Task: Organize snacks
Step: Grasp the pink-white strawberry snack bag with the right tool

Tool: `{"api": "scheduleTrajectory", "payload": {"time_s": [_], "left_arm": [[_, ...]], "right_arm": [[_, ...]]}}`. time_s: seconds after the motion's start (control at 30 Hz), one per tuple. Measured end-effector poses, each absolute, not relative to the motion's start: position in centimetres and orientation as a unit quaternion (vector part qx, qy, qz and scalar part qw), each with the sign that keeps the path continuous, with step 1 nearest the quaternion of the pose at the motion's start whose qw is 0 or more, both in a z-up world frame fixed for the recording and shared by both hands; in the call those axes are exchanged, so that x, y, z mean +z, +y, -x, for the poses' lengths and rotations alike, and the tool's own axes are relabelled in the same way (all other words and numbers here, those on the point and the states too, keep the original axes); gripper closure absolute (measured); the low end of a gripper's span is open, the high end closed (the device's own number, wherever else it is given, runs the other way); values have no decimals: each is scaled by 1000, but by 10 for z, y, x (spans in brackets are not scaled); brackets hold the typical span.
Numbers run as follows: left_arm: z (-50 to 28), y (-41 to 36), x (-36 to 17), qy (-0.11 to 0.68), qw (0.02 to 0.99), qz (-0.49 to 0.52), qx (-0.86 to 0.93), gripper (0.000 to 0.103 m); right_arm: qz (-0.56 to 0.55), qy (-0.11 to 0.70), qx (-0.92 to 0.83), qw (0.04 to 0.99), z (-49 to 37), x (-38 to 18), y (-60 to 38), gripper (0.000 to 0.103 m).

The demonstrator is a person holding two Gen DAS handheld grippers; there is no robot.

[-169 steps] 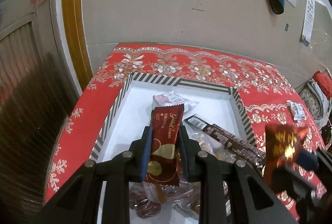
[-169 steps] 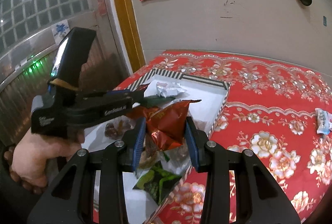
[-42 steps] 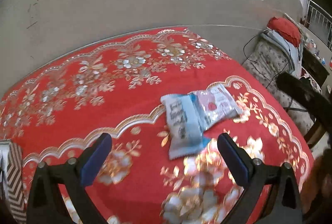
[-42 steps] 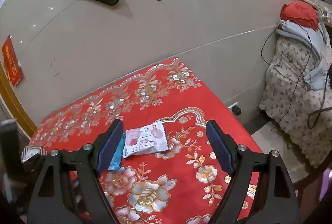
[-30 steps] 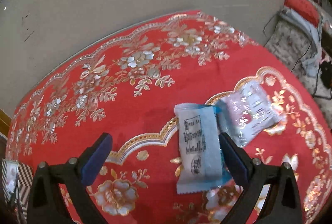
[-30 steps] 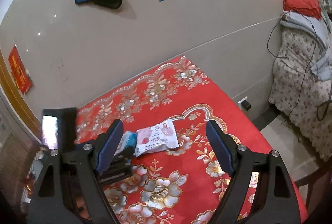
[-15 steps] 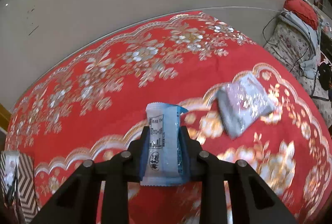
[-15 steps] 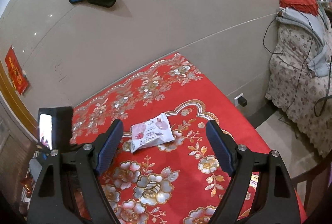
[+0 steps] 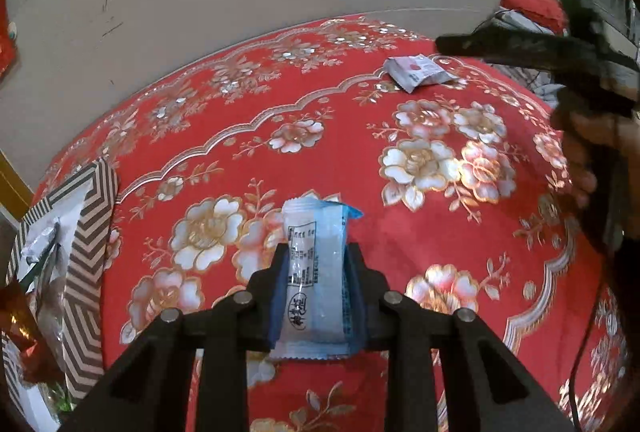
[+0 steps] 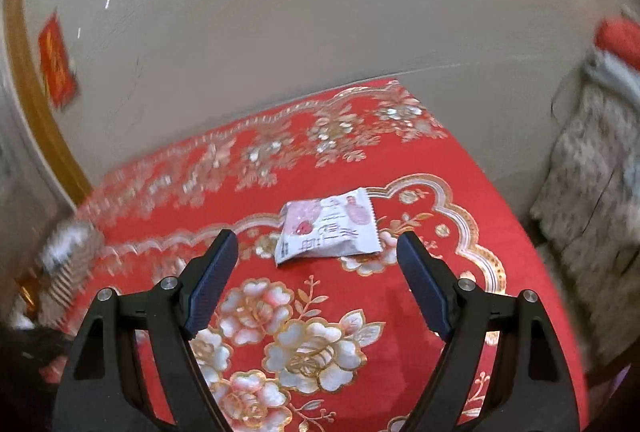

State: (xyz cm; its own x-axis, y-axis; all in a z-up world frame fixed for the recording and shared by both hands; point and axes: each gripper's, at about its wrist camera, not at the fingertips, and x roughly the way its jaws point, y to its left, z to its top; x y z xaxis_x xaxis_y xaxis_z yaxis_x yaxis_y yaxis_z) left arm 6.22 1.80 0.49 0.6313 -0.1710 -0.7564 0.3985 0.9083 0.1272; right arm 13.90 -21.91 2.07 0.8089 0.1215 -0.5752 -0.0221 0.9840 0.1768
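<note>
Beige wall backs red floral cloth; left gripper clamps blue packet, right gripper gapes.

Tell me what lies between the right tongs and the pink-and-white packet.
Nothing but bare red floral tablecloth, seen in the right wrist view; the open right tongs sit short of the pink-and-white packet.

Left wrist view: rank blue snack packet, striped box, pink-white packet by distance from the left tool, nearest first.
1. blue snack packet: clamped in the left tool.
2. striped box: at the left edge of the red tablecloth.
3. pink-white packet: far side, upper right.
</note>
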Motion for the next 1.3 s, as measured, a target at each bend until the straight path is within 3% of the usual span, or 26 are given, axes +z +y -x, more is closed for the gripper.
{"api": "scheduleTrajectory", "payload": {"time_s": [0.5, 1.13, 1.3], "left_arm": [[-63, 26, 2, 402, 890, -110, -185, 73], [-67, 27, -2, 409, 887, -104, -188, 71], [-67, 27, -2, 409, 887, -103, -189, 71]], "right_arm": [[-6, 426, -12, 905, -221, -9, -201, 21], [65, 435, -17, 898, -255, -4, -189, 19], [26, 449, -14, 893, -264, -6, -198, 19]]}}
